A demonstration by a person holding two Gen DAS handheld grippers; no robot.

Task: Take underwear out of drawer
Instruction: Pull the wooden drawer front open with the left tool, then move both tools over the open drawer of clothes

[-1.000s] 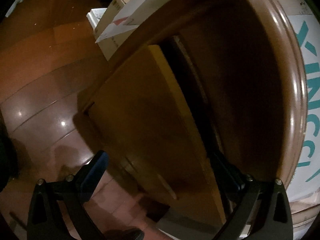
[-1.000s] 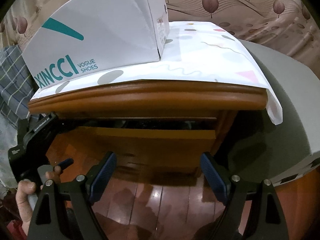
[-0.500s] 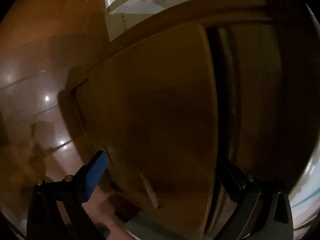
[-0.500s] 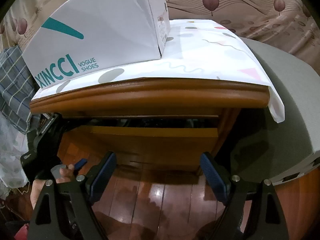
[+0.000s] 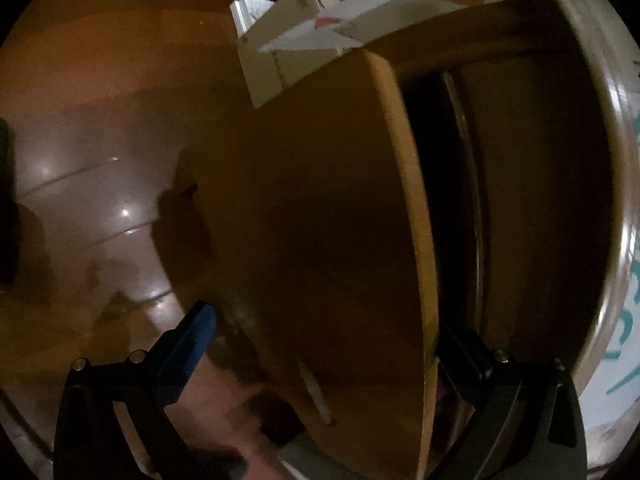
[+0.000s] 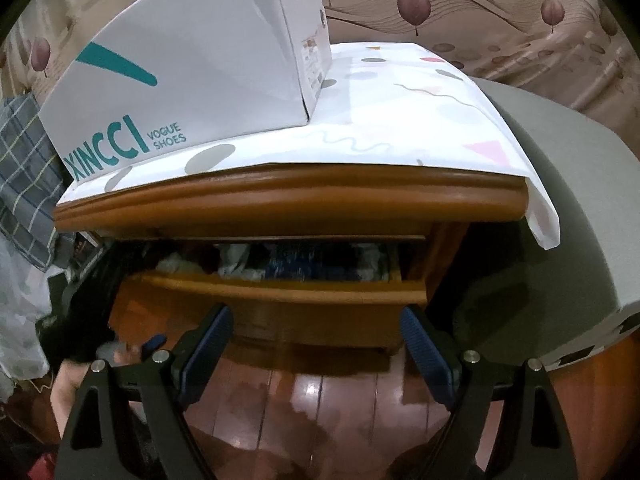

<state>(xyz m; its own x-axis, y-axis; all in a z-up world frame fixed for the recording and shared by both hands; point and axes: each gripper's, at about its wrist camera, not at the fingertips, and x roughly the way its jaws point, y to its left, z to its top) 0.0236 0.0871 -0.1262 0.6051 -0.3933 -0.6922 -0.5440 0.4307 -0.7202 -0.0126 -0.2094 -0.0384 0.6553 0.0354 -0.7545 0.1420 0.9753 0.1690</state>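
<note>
Wooden drawer (image 6: 280, 292) part-open, holding jumbled clothes (image 6: 280, 262).

Shoebox (image 6: 192, 80) atop papered nightstand (image 6: 288, 196)

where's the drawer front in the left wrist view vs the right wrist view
Left wrist: the drawer front fills the middle of the picture, turned sideways, its pale top edge running down right of centre.
Right wrist: the drawer front sits low in the middle, under the nightstand top, clothes showing behind it.
Shared landmark: the white shoe box with teal lettering, at the far right edge in the left wrist view.
</note>
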